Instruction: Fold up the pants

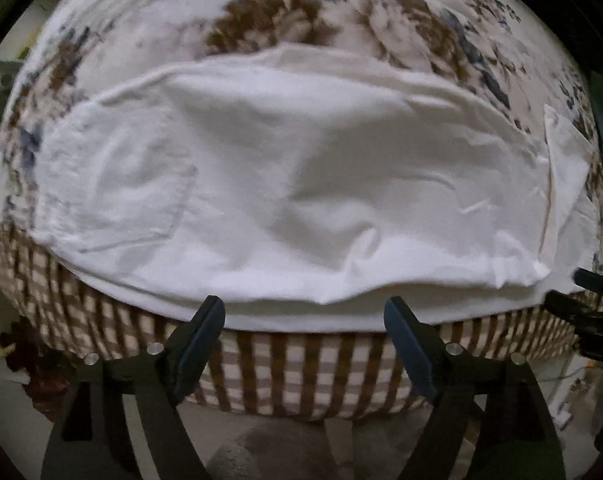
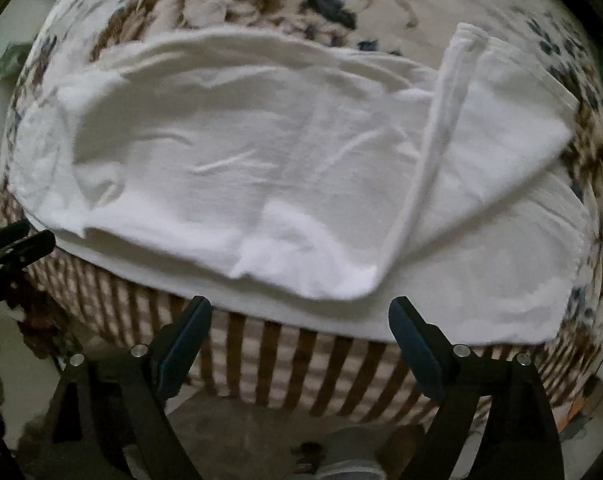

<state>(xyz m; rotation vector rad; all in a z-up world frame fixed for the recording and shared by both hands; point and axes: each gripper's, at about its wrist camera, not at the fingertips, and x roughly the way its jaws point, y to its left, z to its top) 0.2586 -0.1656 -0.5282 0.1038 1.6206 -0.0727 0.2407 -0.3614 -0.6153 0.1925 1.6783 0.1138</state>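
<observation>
I see a pair of white pants [image 1: 293,184] lying flat across a bed, folded lengthwise so one leg rests on the other. The cloth is softly creased, and a stitched back pocket [image 1: 141,184] shows toward the pants' left end. At the pants' right end a hem [image 2: 429,168] is turned back over the legs in a slanting band.

The bed wears a floral sheet [image 1: 261,20] in brown and blue beyond the pants, and a brown-and-white checked cover [image 1: 301,368] hangs down the bed's side just below the pants' near edge. Below the pants, past the checked cover, is a grey floor [image 1: 261,440], dim and blurred.

My left tool [image 1: 304,308] hangs just below the pants' near edge, its fingers spread wide with only that edge and checked cover showing between them; it grasps nothing. My right tool [image 2: 300,308] hangs likewise below the pants' near edge, close to the turned-back hem, its fingers spread and empty. Each tool shows at the frame edge in the other's view, beside the pants' near edge.
</observation>
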